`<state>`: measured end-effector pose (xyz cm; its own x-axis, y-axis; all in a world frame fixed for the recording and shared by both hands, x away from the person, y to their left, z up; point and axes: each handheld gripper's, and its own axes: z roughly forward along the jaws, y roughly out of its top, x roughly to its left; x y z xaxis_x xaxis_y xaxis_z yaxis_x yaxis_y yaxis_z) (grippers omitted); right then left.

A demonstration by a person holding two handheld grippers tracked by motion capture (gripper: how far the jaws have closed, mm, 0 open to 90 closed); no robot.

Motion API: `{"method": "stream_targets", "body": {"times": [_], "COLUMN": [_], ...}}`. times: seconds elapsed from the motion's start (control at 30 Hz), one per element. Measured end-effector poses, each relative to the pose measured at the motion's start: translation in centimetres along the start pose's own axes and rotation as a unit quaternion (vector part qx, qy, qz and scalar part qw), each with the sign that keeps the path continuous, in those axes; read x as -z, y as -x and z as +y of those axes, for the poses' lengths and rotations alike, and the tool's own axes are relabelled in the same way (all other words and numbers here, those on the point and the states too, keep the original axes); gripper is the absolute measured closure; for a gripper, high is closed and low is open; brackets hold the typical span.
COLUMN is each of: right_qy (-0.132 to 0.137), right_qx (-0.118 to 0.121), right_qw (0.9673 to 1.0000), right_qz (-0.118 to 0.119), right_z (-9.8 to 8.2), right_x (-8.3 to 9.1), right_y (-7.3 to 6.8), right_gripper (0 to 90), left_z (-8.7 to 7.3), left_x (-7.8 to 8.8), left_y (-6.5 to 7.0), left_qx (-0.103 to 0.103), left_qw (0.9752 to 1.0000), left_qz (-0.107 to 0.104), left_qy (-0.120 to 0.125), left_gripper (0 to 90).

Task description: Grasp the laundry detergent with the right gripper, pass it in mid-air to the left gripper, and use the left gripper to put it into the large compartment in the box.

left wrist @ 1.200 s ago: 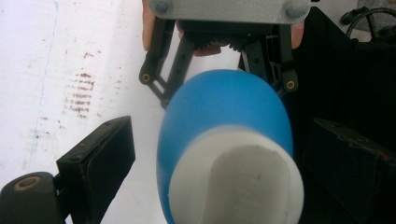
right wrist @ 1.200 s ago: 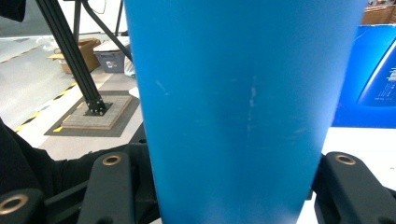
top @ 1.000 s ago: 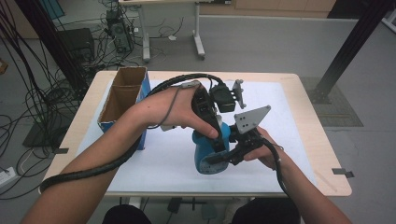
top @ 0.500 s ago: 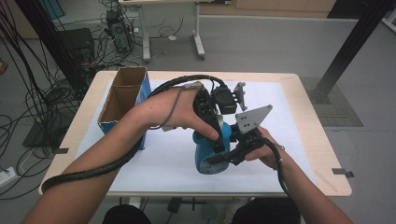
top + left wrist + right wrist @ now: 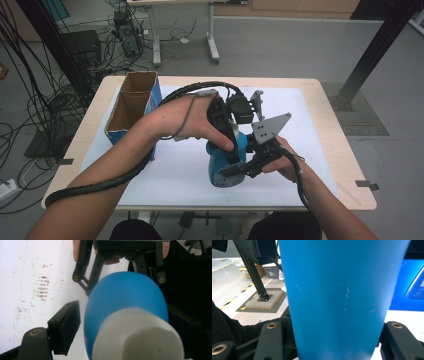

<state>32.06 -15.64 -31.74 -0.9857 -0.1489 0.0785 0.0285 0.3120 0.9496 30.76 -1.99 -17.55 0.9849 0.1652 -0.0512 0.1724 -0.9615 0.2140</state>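
Blue bottle (image 5: pixel 226 167) is sitting clamped in the right tool (image 5: pixel 239 170) at its 3 o'clock; the left tool (image 5: pixel 120 322) is closing around its white cap (image 5: pixel 138 338), pads apart.

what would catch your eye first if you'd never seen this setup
The blue bottle with its white cap, held mid-table over the white mat: the right gripper clamps its body while the left gripper, jaws just closing, straddles the cap end. Next, the open cardboard box at the table's left.
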Motion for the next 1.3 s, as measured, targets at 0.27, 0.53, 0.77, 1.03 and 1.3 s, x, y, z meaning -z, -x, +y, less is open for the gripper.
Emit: {"method": "stream_targets", "body": {"times": [0.27,0.53,0.77,1.03,1.3], "right_qy": [0.000,0.003,0.004,0.004,0.006], "right_qx": [0.001,0.001,0.002,0.003,0.003], "right_qw": [1.0000,1.0000,1.0000,1.0000,0.9999], "right_qz": [0.000,-0.002,-0.004,-0.007,-0.008], "right_z": [0.01,0.03,0.01,0.01,0.02], "right_x": [0.02,0.22,0.34,0.49,0.68], "right_y": [-0.06,-0.11,-0.12,-0.13,-0.15], "right_gripper": [43.9,43.9,43.9,43.9,44.0], "left_z": [0.12,0.26,0.45,0.66,0.80], "left_x": [0.01,-0.14,-0.06,-0.04,-0.02], "left_y": [0.02,0.07,0.13,0.18,0.20], "left_qx": [-0.003,-0.006,-0.009,-0.014,-0.013], "left_qw": [1.0000,1.0000,0.9999,0.9999,0.9999], "left_qz": [-0.003,-0.005,-0.004,-0.001,0.000], "left_qy": [-0.005,-0.006,-0.009,-0.010,-0.008], "left_gripper": [28.5,33.4,37.3,37.4,37.4]}}
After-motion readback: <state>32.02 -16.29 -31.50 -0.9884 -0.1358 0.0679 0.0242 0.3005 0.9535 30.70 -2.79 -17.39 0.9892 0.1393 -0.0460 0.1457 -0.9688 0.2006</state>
